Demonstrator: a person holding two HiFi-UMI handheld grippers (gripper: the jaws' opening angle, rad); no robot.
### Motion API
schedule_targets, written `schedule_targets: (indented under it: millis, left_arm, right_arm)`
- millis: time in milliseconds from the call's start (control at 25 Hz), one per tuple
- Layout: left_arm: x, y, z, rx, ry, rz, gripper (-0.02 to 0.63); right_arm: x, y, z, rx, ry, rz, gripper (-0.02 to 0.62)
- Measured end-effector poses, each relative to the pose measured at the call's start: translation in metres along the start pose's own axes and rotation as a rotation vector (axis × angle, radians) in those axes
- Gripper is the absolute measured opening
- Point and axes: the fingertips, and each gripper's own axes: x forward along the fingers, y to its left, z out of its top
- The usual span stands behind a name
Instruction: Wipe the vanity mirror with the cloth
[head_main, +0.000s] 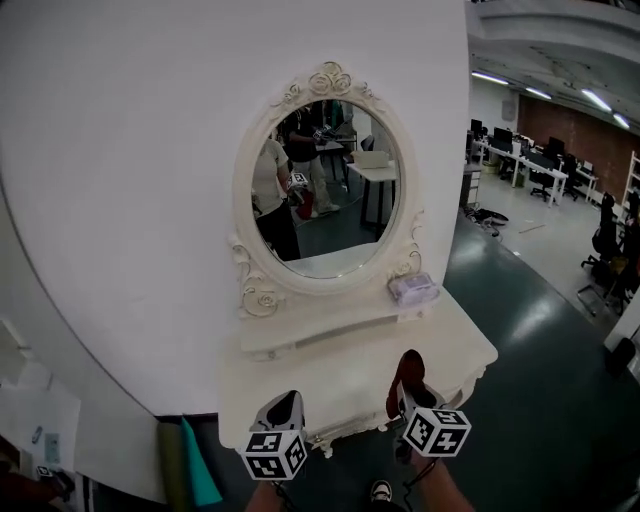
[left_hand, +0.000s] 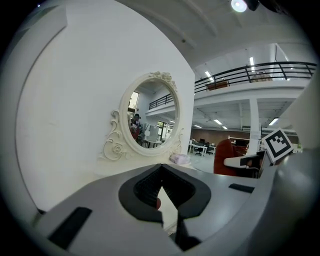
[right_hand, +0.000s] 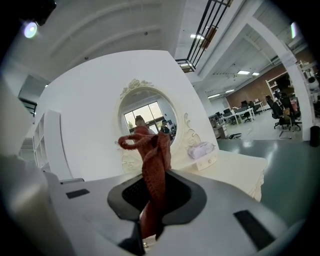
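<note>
The oval vanity mirror (head_main: 325, 190) in its ornate white frame stands on a white vanity table (head_main: 455, 345) against a white wall. My right gripper (head_main: 408, 382) hovers over the table's front, shut on a dark red knitted cloth (head_main: 408, 366). In the right gripper view the cloth (right_hand: 152, 160) sticks up between the jaws of the right gripper (right_hand: 155, 176), below the mirror (right_hand: 147, 117). Beside it on the left, my left gripper (head_main: 283, 408) is lower. Its jaws (left_hand: 161, 171) meet with nothing in them, pointing towards the mirror (left_hand: 150, 120).
A small pale wrapped packet (head_main: 412, 289) lies on the vanity shelf at the mirror's lower right. A teal upright object (head_main: 195, 465) stands left of the table. Office desks and chairs (head_main: 530, 165) fill the open green floor to the right.
</note>
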Motion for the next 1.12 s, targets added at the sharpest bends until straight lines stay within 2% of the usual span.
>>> schedule_targets:
  millis: [160,440,720,920,1120]
  left_arm:
    - [0.042,-0.016,0.011,0.015,-0.01,0.056,0.006]
    - [0.087,-0.01,0.014,-0.03,-0.019,0.201,0.006]
    - [0.102,0.01,0.028,-0.049,-0.031,0.328,0.006]
    - [0.122,0.025,0.048,-0.062,-0.075,0.353,0.006]
    - [0.149,0.035,0.057,-0.086,-0.087,0.33,0.006]
  right_arm:
    - [0.037,-0.034,0.018,0.005,0.026,0.039,0.058]
    - [0.104,-0.061,0.035,-0.033,0.093,0.146,0.058]
    - [0.164,-0.039,0.052,-0.068,0.113,0.261,0.058]
    - [0.191,-0.016,0.053,-0.105,0.139,0.326,0.058]
    - [0.205,-0.012,0.08,-0.157,0.101,0.325,0.058]
